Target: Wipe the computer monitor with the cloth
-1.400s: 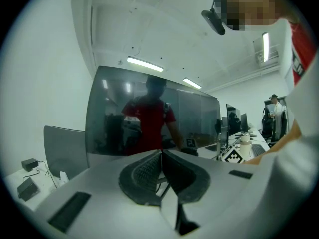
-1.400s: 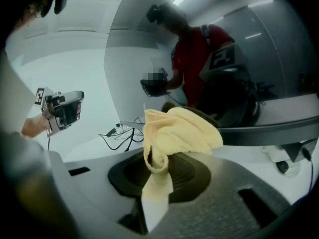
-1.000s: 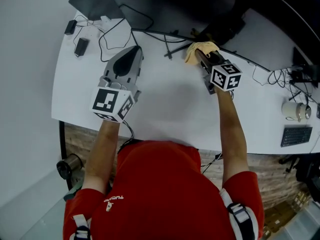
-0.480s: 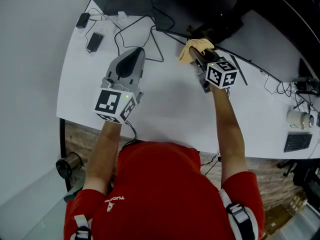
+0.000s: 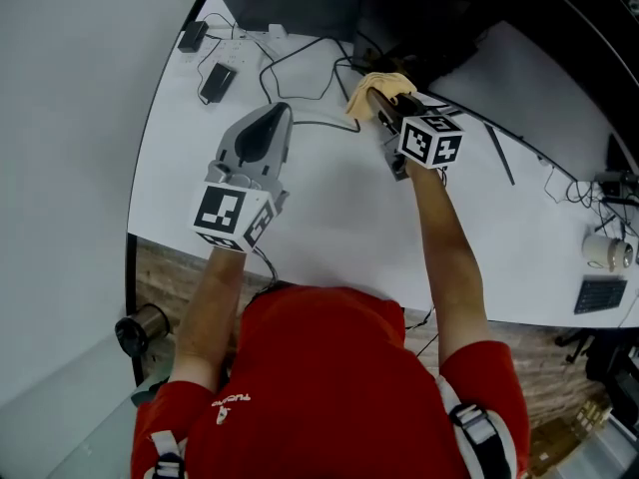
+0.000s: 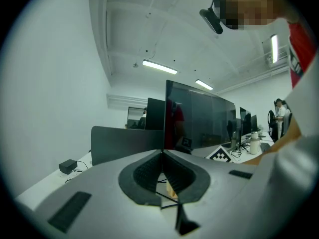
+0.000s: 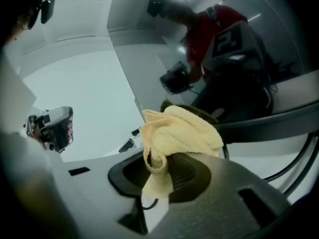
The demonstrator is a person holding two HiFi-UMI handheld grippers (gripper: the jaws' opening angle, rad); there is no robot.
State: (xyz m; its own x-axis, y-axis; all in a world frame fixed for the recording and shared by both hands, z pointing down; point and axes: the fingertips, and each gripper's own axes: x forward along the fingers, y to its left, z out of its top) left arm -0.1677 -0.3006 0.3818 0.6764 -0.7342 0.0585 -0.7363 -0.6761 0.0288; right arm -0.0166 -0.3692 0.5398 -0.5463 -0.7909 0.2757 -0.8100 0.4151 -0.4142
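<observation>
Right gripper view: right gripper (image 7: 158,176) pinches yellow cloth (image 7: 182,131) by bunched corner — soft, light, floppy, likely to fold against monitor (image 7: 234,54); left gripper (image 6: 163,176) closed, empty.

A white surface (image 5: 329,218) carries loose black cables (image 5: 300,53) near its far edge. Two small black boxes, possibly power adapters, lie apart at the far left: one (image 5: 193,36) by the corner, one (image 5: 216,82) nearer in. At the far right sit a white mug (image 5: 607,251) and a dark keyboard (image 5: 599,293). Below the surface's near edge, a metal cylinder (image 5: 140,329) stands on the wood-look floor (image 5: 165,277)
</observation>
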